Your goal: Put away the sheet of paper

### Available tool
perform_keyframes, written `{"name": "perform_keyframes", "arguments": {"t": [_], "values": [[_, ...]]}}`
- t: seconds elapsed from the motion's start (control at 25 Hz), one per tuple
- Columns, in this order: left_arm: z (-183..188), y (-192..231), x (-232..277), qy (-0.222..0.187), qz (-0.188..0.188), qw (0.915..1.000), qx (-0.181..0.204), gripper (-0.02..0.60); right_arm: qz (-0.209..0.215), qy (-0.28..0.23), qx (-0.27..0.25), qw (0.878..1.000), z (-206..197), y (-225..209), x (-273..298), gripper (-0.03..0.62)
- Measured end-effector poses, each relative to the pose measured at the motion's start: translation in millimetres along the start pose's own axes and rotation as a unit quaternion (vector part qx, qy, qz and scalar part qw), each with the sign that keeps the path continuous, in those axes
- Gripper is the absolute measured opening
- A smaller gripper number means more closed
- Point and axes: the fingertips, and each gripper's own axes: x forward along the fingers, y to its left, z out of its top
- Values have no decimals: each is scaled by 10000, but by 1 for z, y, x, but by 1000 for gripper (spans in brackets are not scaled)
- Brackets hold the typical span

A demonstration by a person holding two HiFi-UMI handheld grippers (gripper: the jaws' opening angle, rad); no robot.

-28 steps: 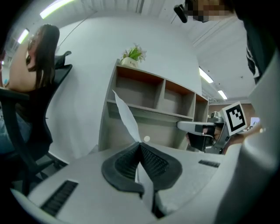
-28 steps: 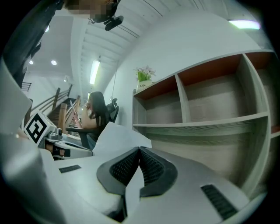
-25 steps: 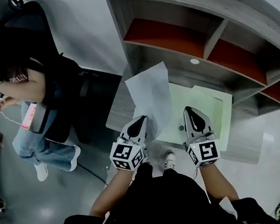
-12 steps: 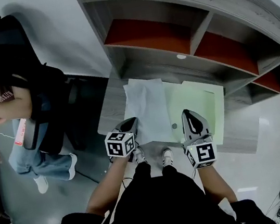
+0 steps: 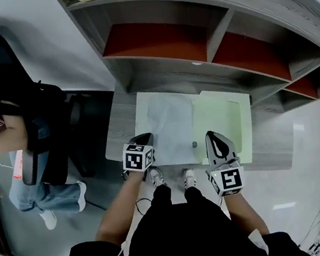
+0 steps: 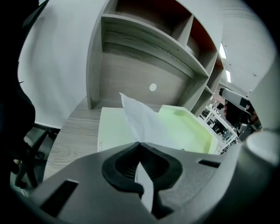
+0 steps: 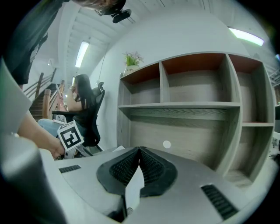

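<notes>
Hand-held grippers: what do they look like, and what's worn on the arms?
The left hand-held gripper and right hand-held gripper each have a pale grey pointed shell with a black inset, black ribbed pads and a white cube with black square markers. The person wears a black short-sleeved top.

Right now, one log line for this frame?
left gripper shut on paper | paper over green folder on desk | right gripper shut, at folder's near edge | paper not yet put away
</notes>
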Motion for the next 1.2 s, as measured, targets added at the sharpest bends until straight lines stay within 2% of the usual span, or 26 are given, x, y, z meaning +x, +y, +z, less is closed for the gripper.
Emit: {"name": "perform_keyframes", "arguments": {"t": [0.32, 0.64, 0.84, 1.2], "values": [[-1, -11, 23, 180, -107, 9997, -129, 6, -196, 91, 129, 9997, -14, -13, -11, 21], [2, -15, 39, 280, 13, 9994, -221, 6, -315, 116, 224, 9992, -23, -31, -21, 21], [1, -23, 51, 347, -18, 9984, -447, 6, -301, 115, 251, 9992, -28, -39, -27, 21], [8, -53, 68, 431, -101, 9988, -213, 6, -419, 118, 378, 9983, -37, -59, -42, 21]]}}
